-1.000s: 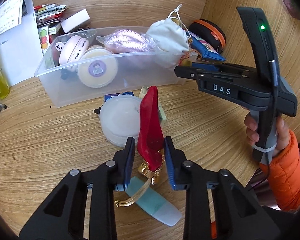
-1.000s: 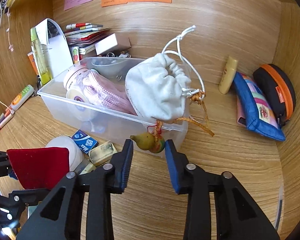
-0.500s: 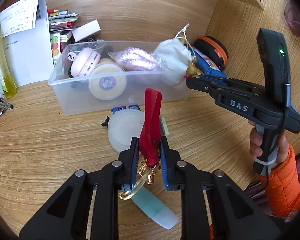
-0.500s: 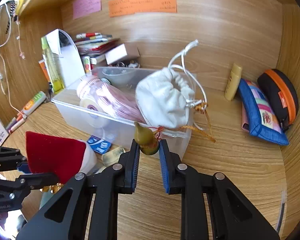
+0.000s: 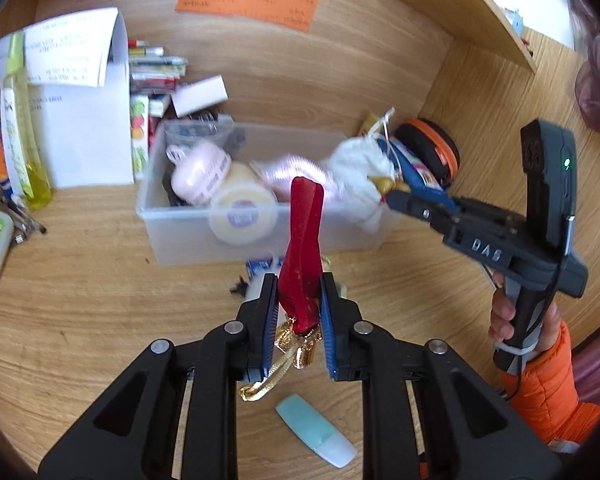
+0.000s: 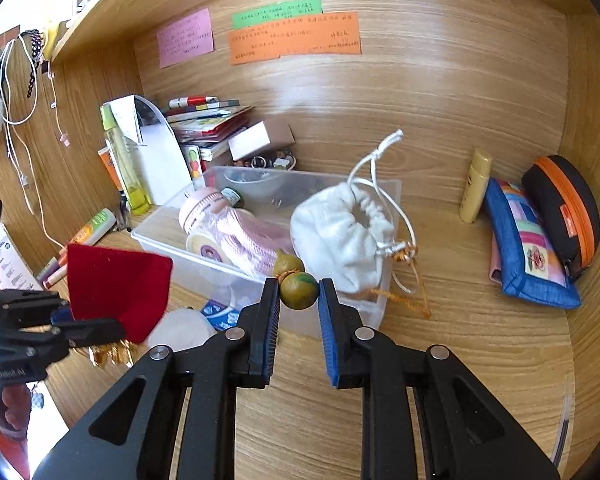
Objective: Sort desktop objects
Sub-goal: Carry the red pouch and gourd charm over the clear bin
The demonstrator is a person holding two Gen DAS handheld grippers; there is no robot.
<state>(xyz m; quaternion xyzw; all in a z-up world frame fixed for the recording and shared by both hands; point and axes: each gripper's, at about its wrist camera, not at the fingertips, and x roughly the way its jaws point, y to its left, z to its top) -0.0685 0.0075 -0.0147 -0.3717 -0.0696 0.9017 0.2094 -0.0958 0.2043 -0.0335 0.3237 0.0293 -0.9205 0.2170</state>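
So both things are off the tabletop [image 6: 480, 340] now. The red velvet pouch [image 5: 302, 256] is pinched low down between the left gripper [image 5: 298, 312]'s jaws, standing up out of them, with its gold tassel cord [image 5: 278, 364] dangling out the back underneath. A second ago those jaws were spread either side of it while it was still down on the wood; they've just closed on it, and now it rides up with them, with the mint-green tube [image 5: 316, 434] left lying below and behind the jaws.

Same story on the other side: the right gripper [image 6: 299, 292] has just squeezed in on the little gourd charm [image 6: 296, 286], fat bottom bulb held right between the jaw tips, and raised it a bit. It was hanging free in front of open jaws before. Its orange cord [image 6: 400, 298] runs off past the right jaw to the white drawstring bag [image 6: 340, 236], which sits just beyond the tips in the near corner of the clear plastic bin [image 6: 340, 320].

My read: both picks are done and the next job is dropping them somewhere, likely that bin dead ahead of both sets of jaws. The gourd looks tied to the bag, so yanking it far could drag the bag out.
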